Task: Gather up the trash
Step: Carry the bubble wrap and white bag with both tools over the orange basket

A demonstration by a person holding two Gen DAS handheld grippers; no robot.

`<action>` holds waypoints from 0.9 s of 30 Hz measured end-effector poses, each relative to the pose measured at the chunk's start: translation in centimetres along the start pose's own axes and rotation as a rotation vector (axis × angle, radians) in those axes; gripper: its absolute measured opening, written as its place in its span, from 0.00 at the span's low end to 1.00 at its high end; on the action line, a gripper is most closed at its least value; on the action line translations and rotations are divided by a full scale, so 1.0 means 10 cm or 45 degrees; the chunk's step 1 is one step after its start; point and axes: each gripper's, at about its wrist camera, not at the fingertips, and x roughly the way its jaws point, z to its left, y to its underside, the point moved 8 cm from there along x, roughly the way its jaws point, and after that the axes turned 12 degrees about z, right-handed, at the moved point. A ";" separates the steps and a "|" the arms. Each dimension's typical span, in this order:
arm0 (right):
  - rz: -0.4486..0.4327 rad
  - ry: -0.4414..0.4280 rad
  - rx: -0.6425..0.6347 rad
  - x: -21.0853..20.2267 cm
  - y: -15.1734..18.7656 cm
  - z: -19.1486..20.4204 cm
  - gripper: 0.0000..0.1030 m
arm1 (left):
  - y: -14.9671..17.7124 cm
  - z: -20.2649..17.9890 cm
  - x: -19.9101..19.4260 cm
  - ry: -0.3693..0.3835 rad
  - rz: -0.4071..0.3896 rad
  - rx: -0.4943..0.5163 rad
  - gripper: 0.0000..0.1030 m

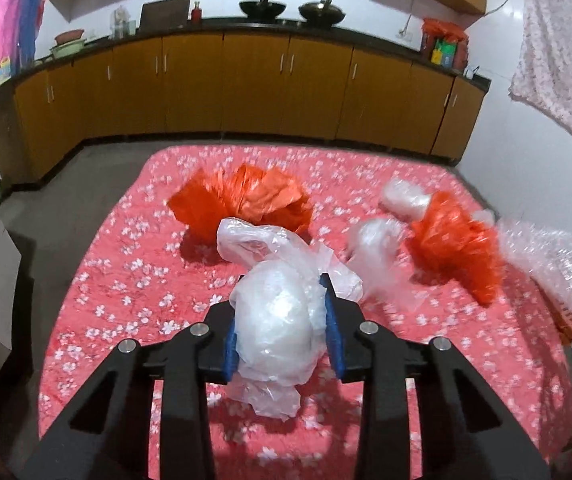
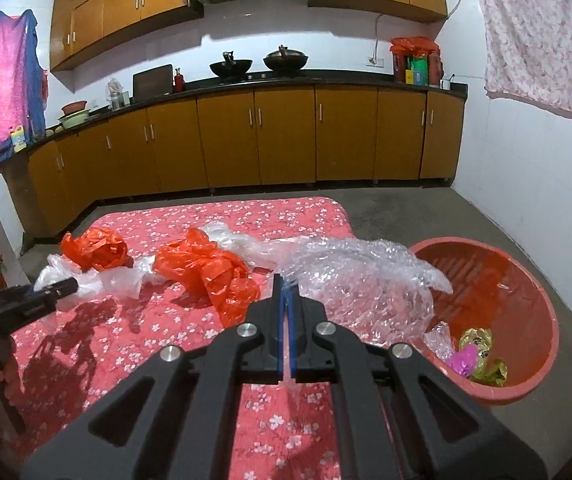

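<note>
My left gripper (image 1: 282, 292) is shut on a crumpled clear plastic bag (image 1: 274, 320), its blue pads pressing on both sides. In the right wrist view the left gripper (image 2: 66, 286) shows at the left edge. My right gripper (image 2: 286, 280) is shut, pinching an edge of a bubble wrap sheet (image 2: 358, 280) that hangs toward a red basin (image 2: 526, 276). Two orange plastic bags (image 1: 242, 200) (image 1: 454, 240) lie on the red floral tablecloth (image 1: 126, 280), with more clear plastic (image 1: 374, 240) between them. The bubble wrap (image 1: 546, 272) is blurred at the right.
The basin sits on the grey floor (image 2: 506, 216) right of the table and holds foil wrappers (image 2: 478, 356). Brown kitchen cabinets (image 2: 286, 136) line the far wall, with woks (image 2: 232, 66) on the counter. A patterned cloth (image 2: 546, 40) hangs at the right.
</note>
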 end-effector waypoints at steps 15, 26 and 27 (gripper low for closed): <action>-0.137 0.043 0.069 -0.58 -0.13 -0.44 0.03 | -0.34 -1.12 -0.56 0.225 -0.125 0.177 0.34; -0.194 0.145 0.172 -0.82 -0.16 -1.17 0.03 | -0.42 -2.32 -0.48 0.401 -0.124 0.380 0.34; -0.196 0.155 0.185 -0.82 -0.16 -1.25 0.03 | -0.43 -2.41 -0.46 0.411 -0.122 0.396 0.34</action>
